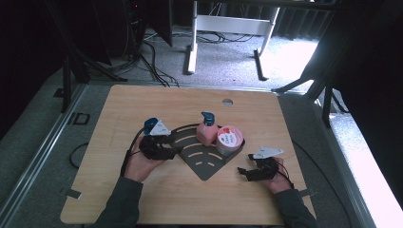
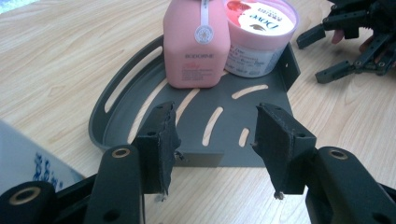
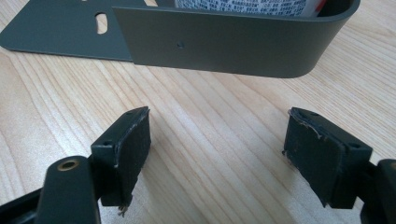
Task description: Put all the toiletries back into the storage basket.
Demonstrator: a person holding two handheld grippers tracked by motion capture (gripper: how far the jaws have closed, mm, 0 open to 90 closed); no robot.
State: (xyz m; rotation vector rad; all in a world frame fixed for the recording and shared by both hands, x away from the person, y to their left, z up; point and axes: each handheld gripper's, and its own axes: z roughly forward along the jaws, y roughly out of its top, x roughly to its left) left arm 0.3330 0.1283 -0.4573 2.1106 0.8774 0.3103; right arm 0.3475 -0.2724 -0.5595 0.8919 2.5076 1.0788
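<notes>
Black two-jaw grippers (image 1: pixel 164 153), grey triangular plates, trailing cables, grey sleeves (image 1: pixel 121 204)

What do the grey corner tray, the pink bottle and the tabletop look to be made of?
Corner tray: likely thin sheet metal with a matte dark-grey coating, given the cut slots and thin bent-up wall; moulded plastic is possible.
Pink bottle: opaque plastic, satin sheen, soft rounded edges.
Tabletop: light wood or wood-look laminate, with printed-looking straight grain and a matte surface.

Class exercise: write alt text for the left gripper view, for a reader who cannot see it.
Two open black jaws of the left gripper rise before a dark grey slotted corner tray on a wooden table. The tray holds a pink bottle beside a Dove tub.
</notes>
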